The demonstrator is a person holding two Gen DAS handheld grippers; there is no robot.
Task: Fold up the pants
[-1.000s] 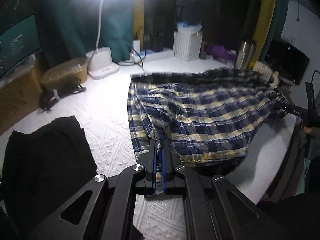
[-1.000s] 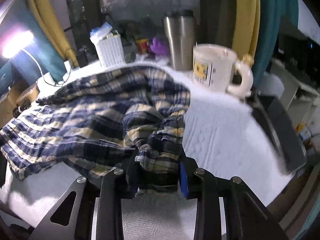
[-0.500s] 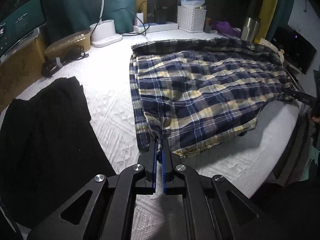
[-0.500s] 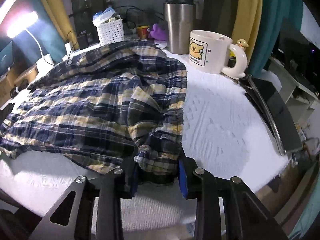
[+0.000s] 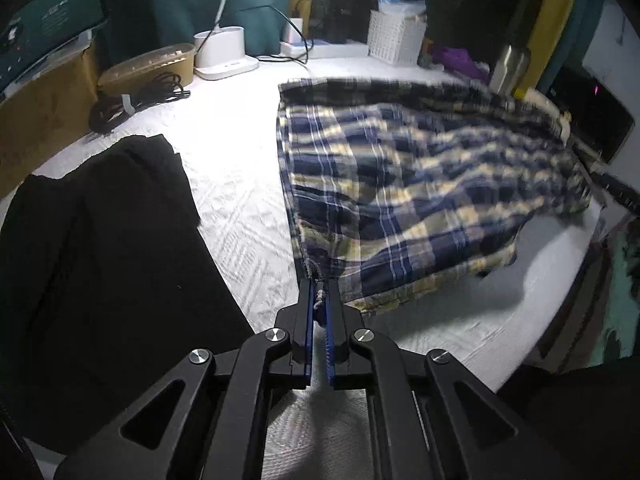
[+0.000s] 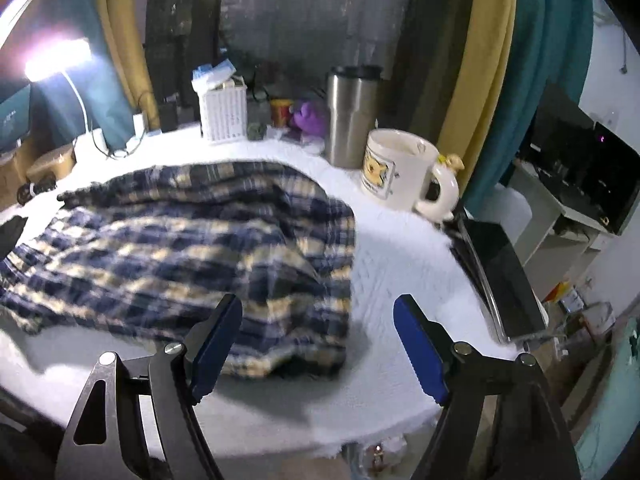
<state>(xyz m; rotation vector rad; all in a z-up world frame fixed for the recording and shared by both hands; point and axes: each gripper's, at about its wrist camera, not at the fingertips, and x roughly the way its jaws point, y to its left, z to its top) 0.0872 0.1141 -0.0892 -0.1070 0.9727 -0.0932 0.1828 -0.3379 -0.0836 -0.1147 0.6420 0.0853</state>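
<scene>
Blue and yellow plaid pants [image 5: 420, 192] lie spread on the white table [image 5: 240, 200], also in the right wrist view [image 6: 180, 248]. My left gripper [image 5: 319, 292] is shut on a corner of the pants at their near left edge. My right gripper [image 6: 316, 320] is open and empty, its blue pads just in front of the pants' near right edge, which rests on the table.
A black garment [image 5: 100, 260] lies at the left. A mug [image 6: 396, 172] and steel tumbler [image 6: 352, 116] stand at the back right, a white basket [image 6: 222, 112] and lamp base [image 5: 224, 54] at the back. A dark tablet [image 6: 500, 276] lies by the right edge.
My right gripper has opened and let go of the pants, which dropped onto the table. My left gripper still holds its corner.
</scene>
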